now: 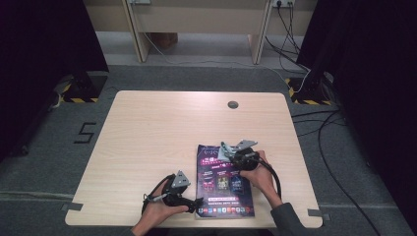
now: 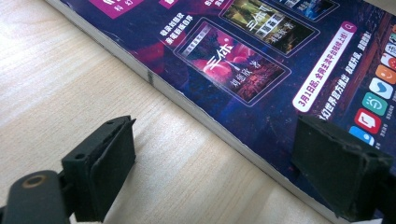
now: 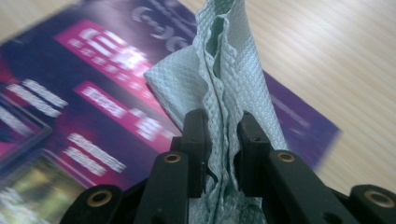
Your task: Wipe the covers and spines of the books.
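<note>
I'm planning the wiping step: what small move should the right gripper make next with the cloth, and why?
Probably lower the cloth onto the magazine cover and start a stroke. The right gripper already pinches the cloth over the cover's far end, while the left gripper stands open astride the near edge.

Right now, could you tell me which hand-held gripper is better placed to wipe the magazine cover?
The right hand-held gripper: it is shut on the pale green cloth above the magazine. The left hand-held gripper stands open and holds nothing, straddling the magazine's near edge on the table.

Both grippers are black, with brass-coloured screws, grey three-cornered top plates, trailing black cables; dark sleeve (image 1: pixel 287 216) on right arm.
</note>
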`<state>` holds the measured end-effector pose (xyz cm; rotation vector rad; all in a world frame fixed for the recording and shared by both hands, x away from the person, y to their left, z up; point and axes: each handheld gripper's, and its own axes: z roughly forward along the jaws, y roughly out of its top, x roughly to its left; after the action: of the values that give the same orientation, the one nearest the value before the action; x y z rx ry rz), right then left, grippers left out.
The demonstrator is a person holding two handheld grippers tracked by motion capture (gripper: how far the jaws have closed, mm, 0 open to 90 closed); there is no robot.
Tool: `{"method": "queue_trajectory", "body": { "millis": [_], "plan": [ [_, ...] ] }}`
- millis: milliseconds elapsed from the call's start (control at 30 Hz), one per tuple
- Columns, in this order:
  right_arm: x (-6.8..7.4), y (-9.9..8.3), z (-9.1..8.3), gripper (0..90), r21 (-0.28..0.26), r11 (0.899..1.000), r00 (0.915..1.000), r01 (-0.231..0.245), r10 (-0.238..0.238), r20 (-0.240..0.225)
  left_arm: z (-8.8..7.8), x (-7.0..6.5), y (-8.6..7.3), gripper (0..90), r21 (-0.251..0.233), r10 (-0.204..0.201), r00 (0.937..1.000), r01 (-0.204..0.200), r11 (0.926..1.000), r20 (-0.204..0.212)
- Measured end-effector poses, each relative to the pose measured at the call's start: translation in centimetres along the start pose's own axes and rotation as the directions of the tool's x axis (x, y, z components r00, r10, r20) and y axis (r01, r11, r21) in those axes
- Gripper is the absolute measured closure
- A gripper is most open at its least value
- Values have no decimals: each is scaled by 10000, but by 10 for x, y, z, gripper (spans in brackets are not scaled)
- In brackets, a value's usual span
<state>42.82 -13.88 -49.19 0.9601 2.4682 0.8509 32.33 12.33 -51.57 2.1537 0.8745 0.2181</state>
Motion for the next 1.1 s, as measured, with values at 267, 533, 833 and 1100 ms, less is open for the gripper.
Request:
{"method": "queue_trajectory", "body": {
  "millis": [267, 533, 833, 1100],
  "plan": [
    [52, 26, 16, 754, -211, 9961, 9898, 855, -874, -1128, 0, 0, 0, 124, 3, -13, 10000, 13, 10000, 17],
    [60, 29, 19, 756, -368, 9955, 9850, 878, -923, -1455, -2, -3, 0, 147, 53, -274, 9996, 274, 9996, -82],
    [40, 17, 7, 737, 47, 9987, 9915, 505, -496, -1199, -14, -18, -2, 172, -33, 54, 10000, -54, 10000, 64],
    [8, 3, -14, 616, -268, 9966, 9877, -782, 739, -1377, -15, -26, -5, 171, 130, 232, 9996, -234, 9996, 132]
  ]
}}
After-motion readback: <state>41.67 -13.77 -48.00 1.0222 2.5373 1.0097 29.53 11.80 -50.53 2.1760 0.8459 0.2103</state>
